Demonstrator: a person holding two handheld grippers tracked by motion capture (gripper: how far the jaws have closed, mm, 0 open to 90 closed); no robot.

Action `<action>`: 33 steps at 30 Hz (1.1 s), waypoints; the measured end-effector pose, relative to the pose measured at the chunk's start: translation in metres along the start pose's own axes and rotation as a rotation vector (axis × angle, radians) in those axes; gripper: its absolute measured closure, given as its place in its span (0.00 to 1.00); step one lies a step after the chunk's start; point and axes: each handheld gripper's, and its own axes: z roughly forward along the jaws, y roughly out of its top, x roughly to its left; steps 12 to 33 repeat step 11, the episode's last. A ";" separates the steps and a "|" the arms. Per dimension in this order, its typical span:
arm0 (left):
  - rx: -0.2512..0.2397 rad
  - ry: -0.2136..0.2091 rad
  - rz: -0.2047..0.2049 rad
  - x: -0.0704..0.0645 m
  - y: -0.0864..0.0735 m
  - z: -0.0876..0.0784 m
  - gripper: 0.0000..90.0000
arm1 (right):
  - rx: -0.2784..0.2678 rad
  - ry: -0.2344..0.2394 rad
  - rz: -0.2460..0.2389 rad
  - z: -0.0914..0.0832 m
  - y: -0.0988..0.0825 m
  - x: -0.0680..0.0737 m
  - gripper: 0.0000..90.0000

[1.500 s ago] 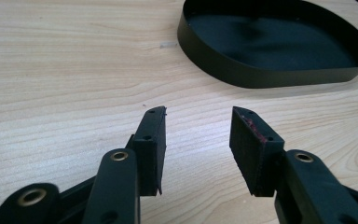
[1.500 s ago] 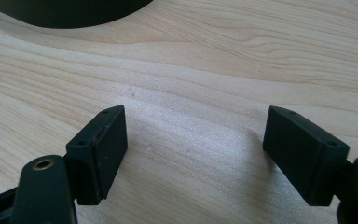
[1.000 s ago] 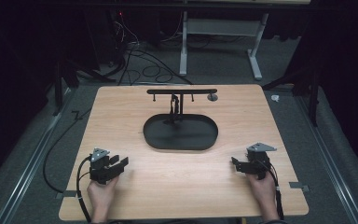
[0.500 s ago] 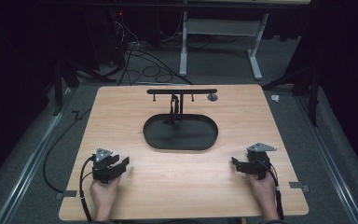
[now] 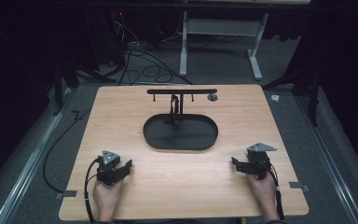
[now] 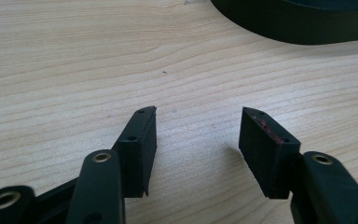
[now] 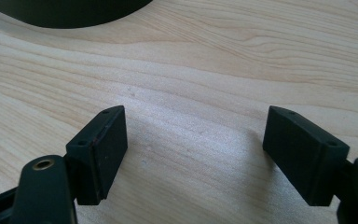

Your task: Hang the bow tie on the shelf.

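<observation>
My left gripper (image 5: 127, 165) rests on the wooden table (image 5: 121, 107) near its front left, held by a hand, jaws pointing toward the middle. In the left gripper view my left gripper (image 6: 199, 111) stands open; its jaws have just been opening, with only bare wood between them. My right gripper (image 5: 235, 163) lies at the front right, also in a hand, jaws pointing left. My right gripper (image 7: 196, 109) is wide open over bare wood. A black oval tray (image 5: 149, 135) sits at the table's centre, with a black T-shaped stand (image 5: 182, 91) rising at its far side.
The tray's rim shows at the top of both gripper views, tray (image 6: 298, 28) and tray (image 7: 65, 11). A small grey round piece (image 5: 212, 97) lies by the stand's right end. Cables (image 5: 135, 56) and desk legs (image 5: 183, 46) lie on the floor beyond the table.
My left gripper has edged slightly to the right. The right gripper has not moved.
</observation>
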 end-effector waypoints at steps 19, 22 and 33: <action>0.015 0.027 0.039 -0.006 0.001 0.002 0.43 | 0.000 0.000 0.000 0.000 0.000 0.000 0.25; 0.015 0.027 0.039 -0.006 0.001 0.002 0.43 | 0.000 0.000 0.000 0.000 0.000 0.000 0.25; 0.015 0.027 0.039 -0.006 0.001 0.002 0.43 | 0.000 0.000 0.000 0.000 0.000 0.000 0.25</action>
